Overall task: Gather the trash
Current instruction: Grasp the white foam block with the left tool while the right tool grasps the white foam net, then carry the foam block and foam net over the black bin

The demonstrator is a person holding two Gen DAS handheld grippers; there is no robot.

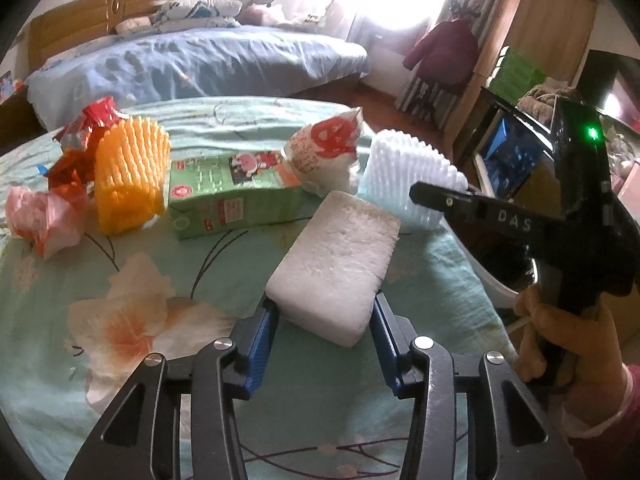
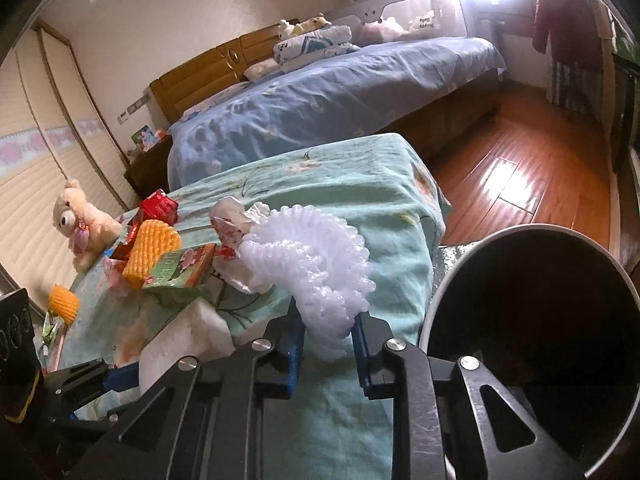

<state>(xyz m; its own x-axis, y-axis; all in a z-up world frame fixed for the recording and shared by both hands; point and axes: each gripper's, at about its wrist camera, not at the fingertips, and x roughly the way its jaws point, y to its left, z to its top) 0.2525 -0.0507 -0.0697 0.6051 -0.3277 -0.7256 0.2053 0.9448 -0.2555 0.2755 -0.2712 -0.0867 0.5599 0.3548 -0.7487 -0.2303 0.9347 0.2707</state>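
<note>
Through the left wrist camera I see my left gripper (image 1: pixel 324 320) partly closed, its blue pads on either side of a white foam block (image 1: pixel 334 264) that lies on the counter (image 1: pixel 60 280) under a mint floral cloth. The pads sit against the block's near corners, so I read it as gripped. Beyond it at 11 o'clock lies a green drink carton (image 1: pixel 232 196) on its side, with an orange foam fruit net (image 1: pixel 130 176) to its left and red snack wrappers (image 1: pixel 86 136) behind that. A crumpled pink-and-white bag (image 1: pixel 40 216) lies at 9 o'clock. At 12 o'clock a white wrapper with red print (image 1: pixel 328 152) leans on the carton. At 2 o'clock the right gripper's black finger crosses in front of a white foam net (image 1: pixel 404 172); a hand (image 1: pixel 560 340) holds that tool at 4 o'clock.

Through the right wrist camera my right gripper (image 2: pixel 326 344) is nearly closed, pinching the white foam net (image 2: pixel 312 264), which bulges up between the blue pads over the counter's edge. A round trash bin (image 2: pixel 448 288) with a dark inside stands open at 3 to 4 o'clock, just beside the counter. At 9 o'clock the carton (image 2: pixel 180 272), the orange net (image 2: pixel 150 248) and a plush bear (image 2: pixel 80 220) are on the cloth. The foam block (image 2: pixel 188 336) shows at 8 o'clock.
</note>
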